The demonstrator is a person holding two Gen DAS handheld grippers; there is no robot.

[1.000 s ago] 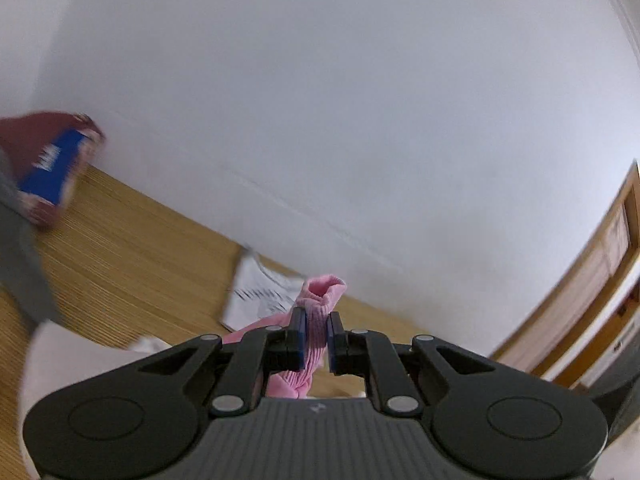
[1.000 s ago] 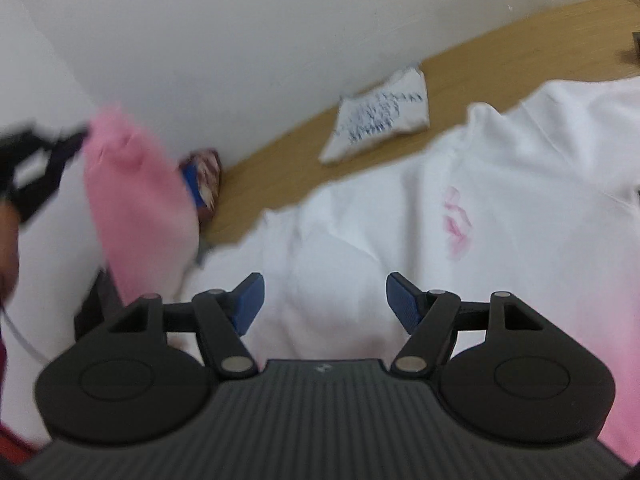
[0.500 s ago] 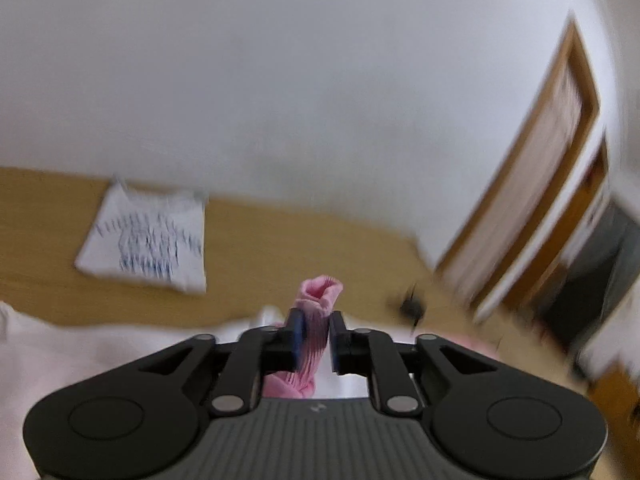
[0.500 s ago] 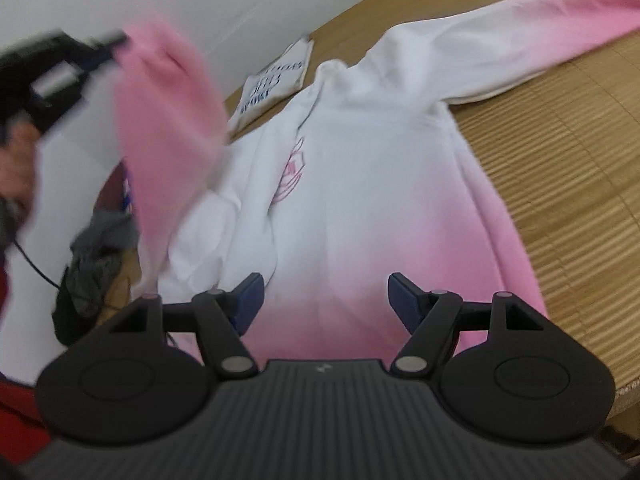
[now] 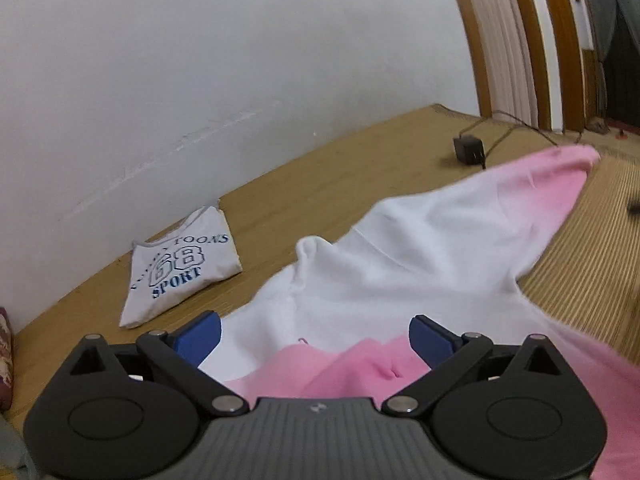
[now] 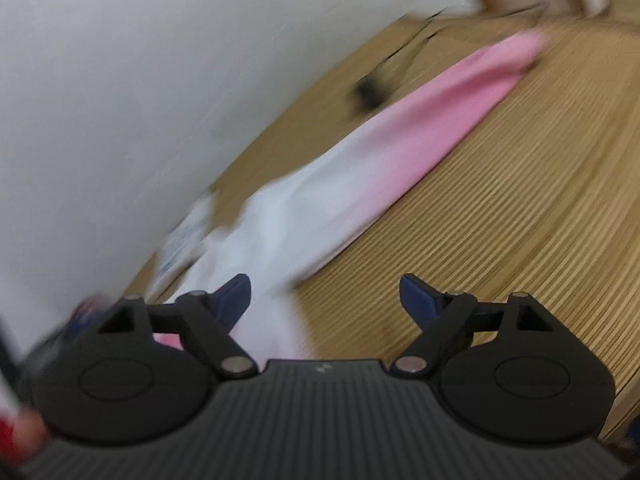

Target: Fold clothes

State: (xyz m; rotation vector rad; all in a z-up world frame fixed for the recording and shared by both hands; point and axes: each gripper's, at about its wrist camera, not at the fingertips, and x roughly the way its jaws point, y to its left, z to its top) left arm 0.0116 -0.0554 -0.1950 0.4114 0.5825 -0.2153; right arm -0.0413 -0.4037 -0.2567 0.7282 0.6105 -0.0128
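Pink-white hoodie (image 5: 420,248) lies under left tool (image 5: 316,330), jaws just opened.

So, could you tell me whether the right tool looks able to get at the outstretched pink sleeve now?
Probably yes: the right tool is open, and the sleeve lies uncovered on the mat ahead.

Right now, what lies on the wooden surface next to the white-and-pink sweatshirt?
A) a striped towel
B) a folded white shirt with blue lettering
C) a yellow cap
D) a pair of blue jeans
B: a folded white shirt with blue lettering reading SPORT lies flat beside the spread white-and-pink sweatshirt, near the wall.
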